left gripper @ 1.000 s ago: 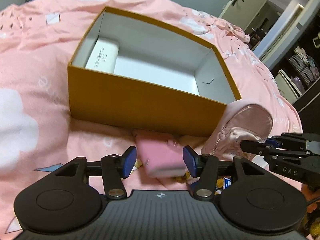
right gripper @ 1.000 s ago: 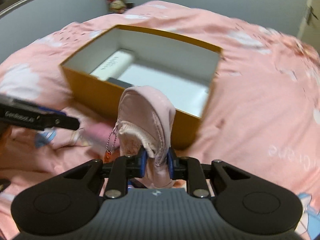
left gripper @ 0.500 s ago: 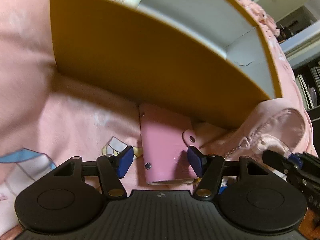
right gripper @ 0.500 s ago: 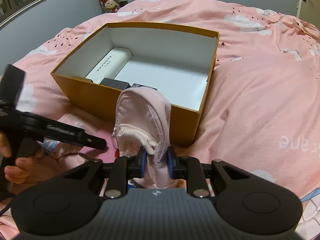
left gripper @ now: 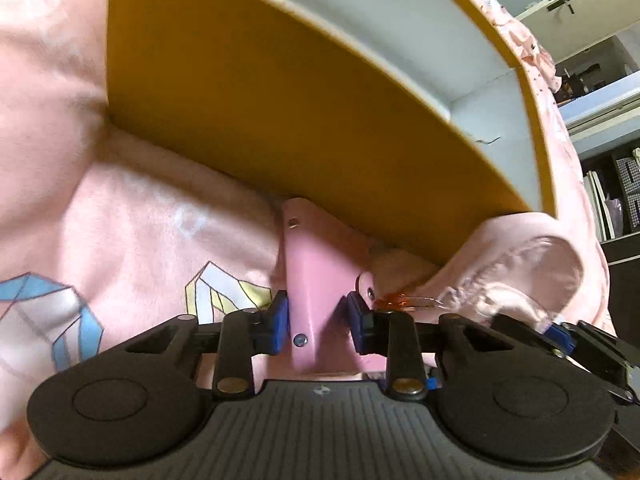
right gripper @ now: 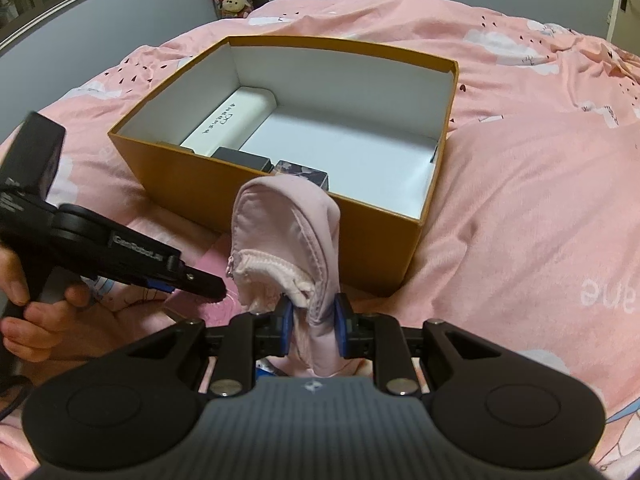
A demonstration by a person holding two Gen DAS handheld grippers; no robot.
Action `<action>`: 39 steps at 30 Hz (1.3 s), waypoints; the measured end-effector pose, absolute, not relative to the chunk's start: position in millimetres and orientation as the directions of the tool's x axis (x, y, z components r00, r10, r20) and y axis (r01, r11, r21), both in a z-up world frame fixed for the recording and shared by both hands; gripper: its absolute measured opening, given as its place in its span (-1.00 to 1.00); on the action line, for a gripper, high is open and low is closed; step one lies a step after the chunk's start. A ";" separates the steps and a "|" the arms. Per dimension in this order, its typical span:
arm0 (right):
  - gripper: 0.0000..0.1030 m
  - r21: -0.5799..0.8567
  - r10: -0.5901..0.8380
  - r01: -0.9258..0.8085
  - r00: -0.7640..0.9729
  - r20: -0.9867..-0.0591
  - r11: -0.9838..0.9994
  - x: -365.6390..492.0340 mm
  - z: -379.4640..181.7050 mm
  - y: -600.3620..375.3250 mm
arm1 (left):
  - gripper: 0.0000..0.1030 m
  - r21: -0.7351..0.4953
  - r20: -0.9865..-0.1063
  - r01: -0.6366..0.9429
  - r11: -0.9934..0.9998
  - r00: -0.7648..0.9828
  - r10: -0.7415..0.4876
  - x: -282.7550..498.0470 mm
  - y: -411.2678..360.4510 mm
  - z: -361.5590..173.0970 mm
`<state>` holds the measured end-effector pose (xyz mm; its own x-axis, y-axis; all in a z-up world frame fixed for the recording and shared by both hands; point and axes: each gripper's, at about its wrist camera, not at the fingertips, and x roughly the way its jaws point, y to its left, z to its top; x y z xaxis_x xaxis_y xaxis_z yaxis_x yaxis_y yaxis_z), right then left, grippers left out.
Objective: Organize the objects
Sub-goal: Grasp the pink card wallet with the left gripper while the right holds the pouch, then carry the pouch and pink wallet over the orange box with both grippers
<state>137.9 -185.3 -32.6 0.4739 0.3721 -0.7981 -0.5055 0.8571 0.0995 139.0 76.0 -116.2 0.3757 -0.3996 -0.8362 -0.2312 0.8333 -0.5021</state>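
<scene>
On a pink bed, an open orange box sits behind both tongs. The right tongs clamp a pale pink pouch upright just before the box; the left tongs, jaws just closing, pinch a pink card wallet lying against its near wall.

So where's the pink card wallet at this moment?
In the left wrist view the pink card wallet sits low at centre on the bedspread, against the orange box, pinched between the left tongs, with the pink pouch to its right.

Left gripper lowered, jaws closed on pink wallet (tilted)
</scene>
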 end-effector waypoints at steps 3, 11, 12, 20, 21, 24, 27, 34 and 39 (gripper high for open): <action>-0.58 0.096 0.375 -0.513 0.474 -0.797 0.853 135.9 -28.7 -185.8 | -0.56 -0.515 -0.824 -0.219 0.829 0.394 -0.408 127.7 76.7 -103.1; -0.59 0.110 0.412 -0.541 0.475 -0.778 0.833 129.7 -13.2 -188.6 | -0.65 -0.525 -0.782 -0.141 0.840 0.469 -0.410 95.1 79.0 -58.9; -0.59 0.112 0.419 -0.547 0.478 -0.772 0.830 128.5 -10.1 -188.6 | -0.65 -0.530 -0.772 -0.127 0.838 0.482 -0.415 91.1 79.7 -53.9; -0.60 0.142 0.486 -0.576 0.503 -0.715 0.805 118.3 17.5 -192.5 | -0.66 -0.545 -0.691 -0.059 0.836 0.597 -0.408 77.3 81.1 -12.8; -0.60 0.149 0.496 -0.576 0.511 -0.702 0.803 118.3 22.7 -194.4 | -0.66 -0.549 -0.678 -0.054 0.834 0.613 -0.407 77.6 81.8 -8.9; -0.60 0.177 0.527 -0.573 0.530 -0.664 0.800 120.7 38.1 -198.8 | -0.66 -0.550 -0.634 -0.031 0.835 0.666 -0.393 81.6 80.5 8.6; -0.60 0.209 0.556 -0.569 0.547 -0.626 0.795 128.9 54.2 -201.1 | -0.66 -0.548 -0.591 -0.012 0.837 0.713 -0.377 85.7 83.8 23.0; -0.60 0.256 0.578 -0.545 0.573 -0.581 0.798 169.5 72.0 -189.7 | -0.66 -0.524 -0.531 -0.022 0.852 0.790 -0.306 117.7 93.3 39.0; -0.60 0.307 0.565 -0.495 0.540 -0.624 0.813 214.7 58.2 -175.7 | -0.66 -0.489 -0.538 -0.070 0.870 0.809 -0.237 147.6 103.1 31.5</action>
